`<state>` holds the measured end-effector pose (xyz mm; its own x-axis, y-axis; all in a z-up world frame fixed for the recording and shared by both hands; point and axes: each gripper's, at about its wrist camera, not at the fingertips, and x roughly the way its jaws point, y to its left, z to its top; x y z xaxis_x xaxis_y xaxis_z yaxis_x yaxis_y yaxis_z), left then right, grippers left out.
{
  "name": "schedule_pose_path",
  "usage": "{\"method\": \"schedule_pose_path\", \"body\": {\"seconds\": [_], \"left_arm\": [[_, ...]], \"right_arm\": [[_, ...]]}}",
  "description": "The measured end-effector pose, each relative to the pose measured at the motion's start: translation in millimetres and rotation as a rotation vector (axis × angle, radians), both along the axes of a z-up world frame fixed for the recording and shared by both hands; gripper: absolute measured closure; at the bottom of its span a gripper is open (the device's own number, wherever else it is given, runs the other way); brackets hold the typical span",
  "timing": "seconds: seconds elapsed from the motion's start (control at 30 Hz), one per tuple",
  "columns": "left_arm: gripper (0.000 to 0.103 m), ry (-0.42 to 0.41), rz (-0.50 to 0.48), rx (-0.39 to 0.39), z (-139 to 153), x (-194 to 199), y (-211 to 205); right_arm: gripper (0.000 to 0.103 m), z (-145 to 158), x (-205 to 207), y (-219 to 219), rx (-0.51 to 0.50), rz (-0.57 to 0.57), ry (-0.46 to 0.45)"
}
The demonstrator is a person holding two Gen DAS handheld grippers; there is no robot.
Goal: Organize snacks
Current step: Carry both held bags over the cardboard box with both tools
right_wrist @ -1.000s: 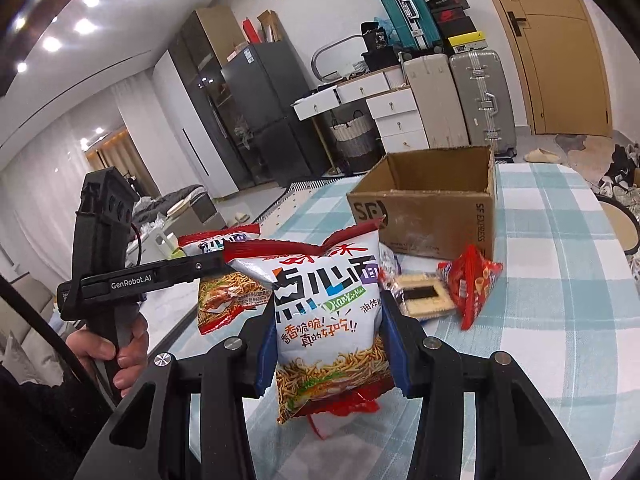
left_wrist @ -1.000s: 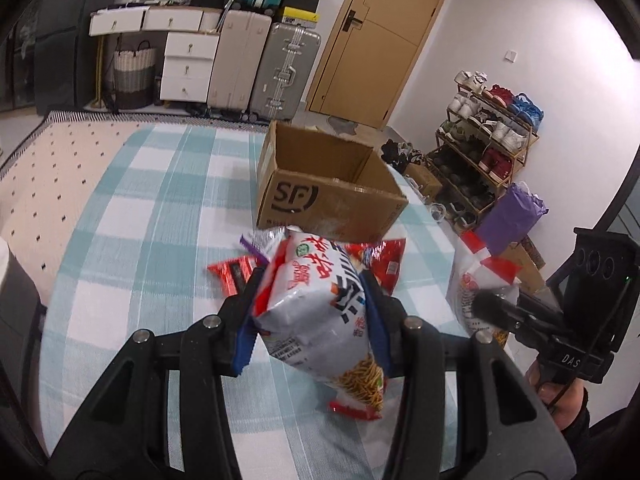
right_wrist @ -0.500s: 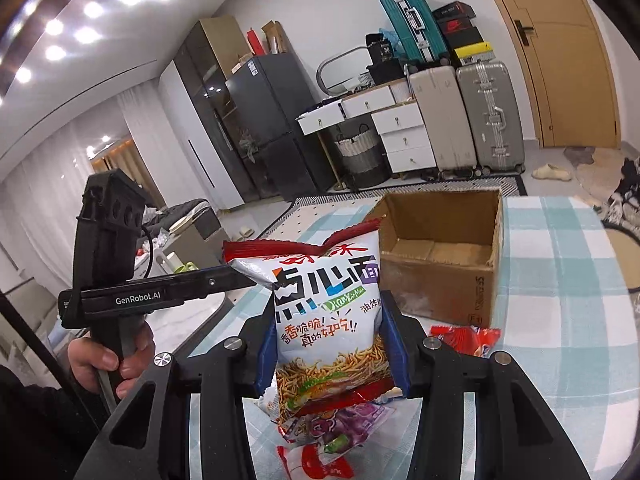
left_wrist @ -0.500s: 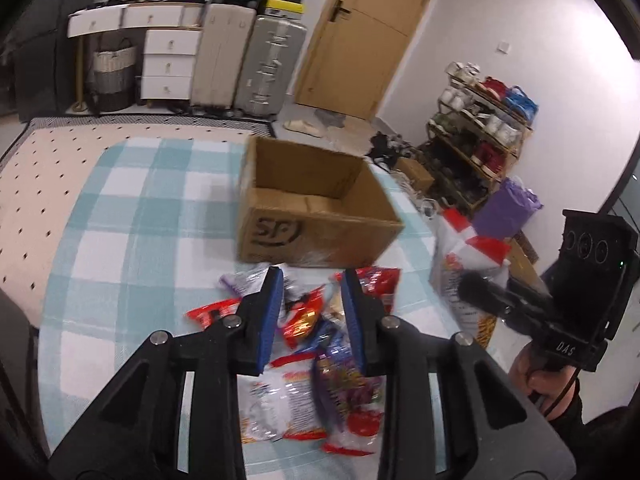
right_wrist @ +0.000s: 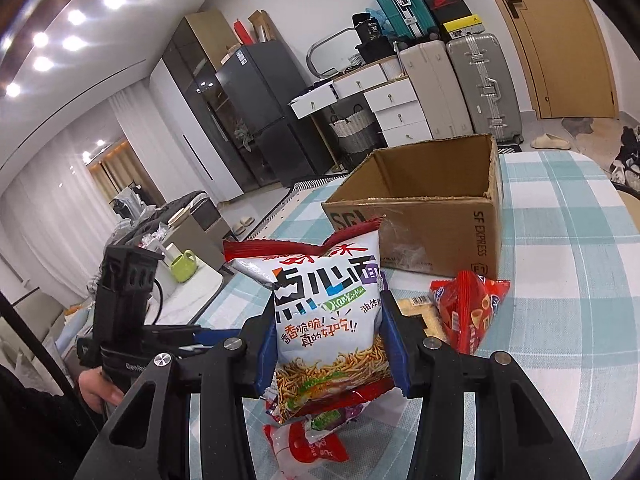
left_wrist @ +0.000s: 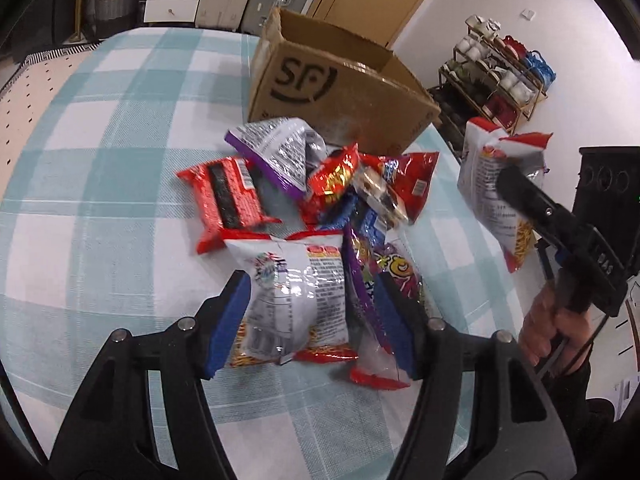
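A pile of snack packets (left_wrist: 320, 200) lies on the checked tablecloth in front of an open cardboard box (left_wrist: 332, 84). My left gripper (left_wrist: 312, 320) is open low over the pile, its blue pads either side of a white noodle snack bag (left_wrist: 296, 300) and a purple packet (left_wrist: 372, 280); no squeeze shows. My right gripper (right_wrist: 332, 344) is shut on a white noodle snack bag (right_wrist: 328, 300) and holds it above the table, short of the box (right_wrist: 432, 208). That bag also shows in the left wrist view (left_wrist: 496, 184).
Red packets (right_wrist: 468, 308) lie by the box's near corner. The table edge runs at the left of the right wrist view, with a green mug (right_wrist: 184, 266) beyond. Suitcases (right_wrist: 480, 84) and a shoe rack (left_wrist: 500, 72) stand by the walls.
My left gripper let go of its noodle bag a second ago, then dropped low over the pile and opened wide around packets. My right gripper keeps its bag.
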<state>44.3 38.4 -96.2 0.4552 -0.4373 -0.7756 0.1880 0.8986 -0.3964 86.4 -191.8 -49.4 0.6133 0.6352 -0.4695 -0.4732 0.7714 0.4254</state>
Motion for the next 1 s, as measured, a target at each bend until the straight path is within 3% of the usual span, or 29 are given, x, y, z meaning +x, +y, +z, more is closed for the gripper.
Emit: {"method": "schedule_pose_path", "body": {"seconds": [0.27,0.4,0.47,0.63,0.77,1.0], "left_arm": [[0.042,0.067,0.024,0.117,-25,11,-20],[0.042,0.079,0.024,0.109,-32,14,-21],[0.049,0.076,0.023,0.11,-35,15,-21],[0.063,0.074,0.014,0.106,-32,19,-19],[0.065,0.089,0.014,0.079,-29,19,-11],[0.065,-0.03,0.025,0.102,13,-2,-2]], "right_arm": [[0.057,-5,-4,-6,0.004,-0.008,0.0],[0.057,-9,-4,-8,0.013,-0.008,0.009],[0.057,-10,-3,-9,0.014,-0.007,0.01],[0.057,-10,1,-10,0.015,-0.002,0.016],[0.057,-8,2,-7,0.011,0.008,0.011],[0.057,1,8,-1,0.014,0.027,-0.012]]}}
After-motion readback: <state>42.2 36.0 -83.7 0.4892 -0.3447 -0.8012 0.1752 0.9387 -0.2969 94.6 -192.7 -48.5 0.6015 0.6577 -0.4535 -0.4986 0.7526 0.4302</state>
